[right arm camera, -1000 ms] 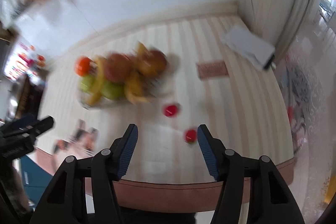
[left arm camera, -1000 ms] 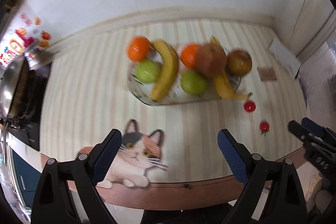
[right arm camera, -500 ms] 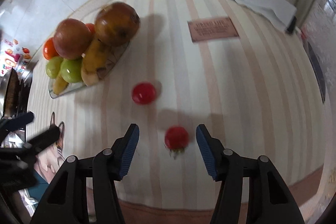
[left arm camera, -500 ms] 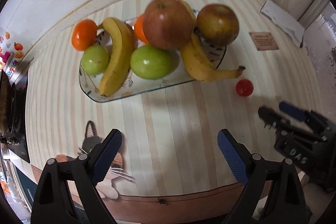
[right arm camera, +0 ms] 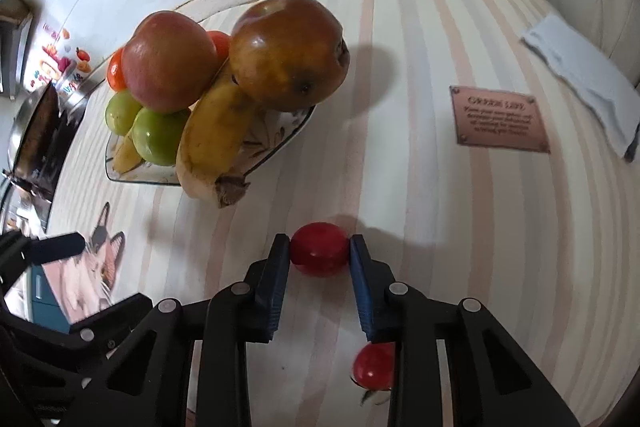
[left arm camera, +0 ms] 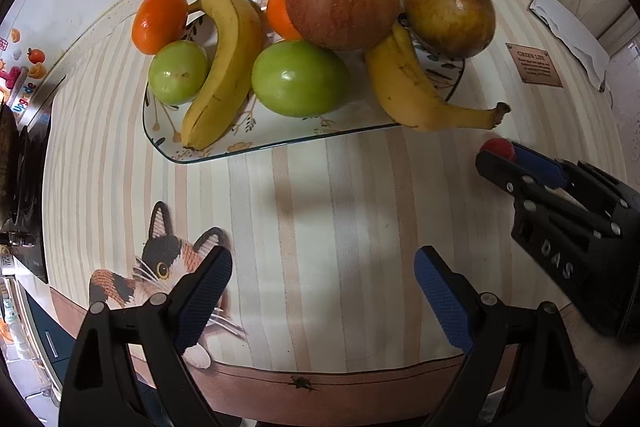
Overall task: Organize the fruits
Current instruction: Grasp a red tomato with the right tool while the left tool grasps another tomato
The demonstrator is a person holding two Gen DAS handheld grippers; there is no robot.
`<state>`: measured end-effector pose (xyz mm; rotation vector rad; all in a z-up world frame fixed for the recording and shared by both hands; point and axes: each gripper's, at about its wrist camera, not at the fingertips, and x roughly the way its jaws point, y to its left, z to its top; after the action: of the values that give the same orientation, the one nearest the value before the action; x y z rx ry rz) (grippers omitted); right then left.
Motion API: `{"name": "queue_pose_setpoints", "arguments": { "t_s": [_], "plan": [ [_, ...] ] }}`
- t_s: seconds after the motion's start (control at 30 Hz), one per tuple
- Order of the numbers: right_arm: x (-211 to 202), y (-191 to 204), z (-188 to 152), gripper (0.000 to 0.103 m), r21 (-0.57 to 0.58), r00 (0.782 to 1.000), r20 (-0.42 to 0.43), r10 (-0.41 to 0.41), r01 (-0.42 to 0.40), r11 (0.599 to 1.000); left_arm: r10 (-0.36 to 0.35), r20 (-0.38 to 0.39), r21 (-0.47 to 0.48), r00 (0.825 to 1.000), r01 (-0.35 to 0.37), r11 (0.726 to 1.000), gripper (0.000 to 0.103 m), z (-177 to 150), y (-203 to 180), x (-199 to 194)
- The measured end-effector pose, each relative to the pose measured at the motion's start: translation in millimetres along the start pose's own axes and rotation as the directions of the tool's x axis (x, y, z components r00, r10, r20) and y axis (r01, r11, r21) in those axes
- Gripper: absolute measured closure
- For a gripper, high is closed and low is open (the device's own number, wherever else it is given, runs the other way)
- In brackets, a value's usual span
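On the striped tabletop, the right hand-held gripper was clamped on a red tomato near the fruit plate; the left hand-held gripper stood wide apart, empty.

A: Where is there room?

B: The striped cloth in front of the plate lies bare, between the cat print and the right gripper.

A: What blocks?

B: Piled fruit fills the plate. A banana overhangs its rim near the gripped tomato; a second tomato lies under the right finger.
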<state>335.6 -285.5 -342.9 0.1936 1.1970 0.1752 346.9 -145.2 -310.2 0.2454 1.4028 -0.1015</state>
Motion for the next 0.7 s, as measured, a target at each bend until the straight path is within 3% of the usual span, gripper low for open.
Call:
{"name": "queue_pose_setpoints", "arguments": {
  "t_s": [0.17,0.27,0.43,0.67,0.7],
  "plan": [
    [-41,-22,-20,0.071,0.071,0.999,0.049,-0.008,0.005,0.997,-0.032,0.009,0.039,0.999,0.031,0.999,0.010,3,-19,-6],
    [-64,-44,-34,0.071,0.136,0.997,0.066,-0.025,0.016,0.991,-0.104,-0.008,0.068,0.995,0.104,0.992,0.010,5,-39,-6],
    [-86,-82,-60,0.071,0.245,0.995,0.072,-0.069,0.050,0.968,-0.202,-0.057,0.134,0.978,0.208,0.969,0.039,7,-79,1],
    [-88,-109,-82,0.071,0.324,0.993,0.058,-0.103,0.079,0.943,-0.295,-0.121,0.250,0.948,0.316,0.915,0.041,16,-142,10],
    [-89,-111,-83,0.071,0.331,0.993,0.057,-0.108,0.083,0.940,-0.301,-0.132,0.262,0.945,0.326,0.908,0.045,17,-149,12]
  ]
}}
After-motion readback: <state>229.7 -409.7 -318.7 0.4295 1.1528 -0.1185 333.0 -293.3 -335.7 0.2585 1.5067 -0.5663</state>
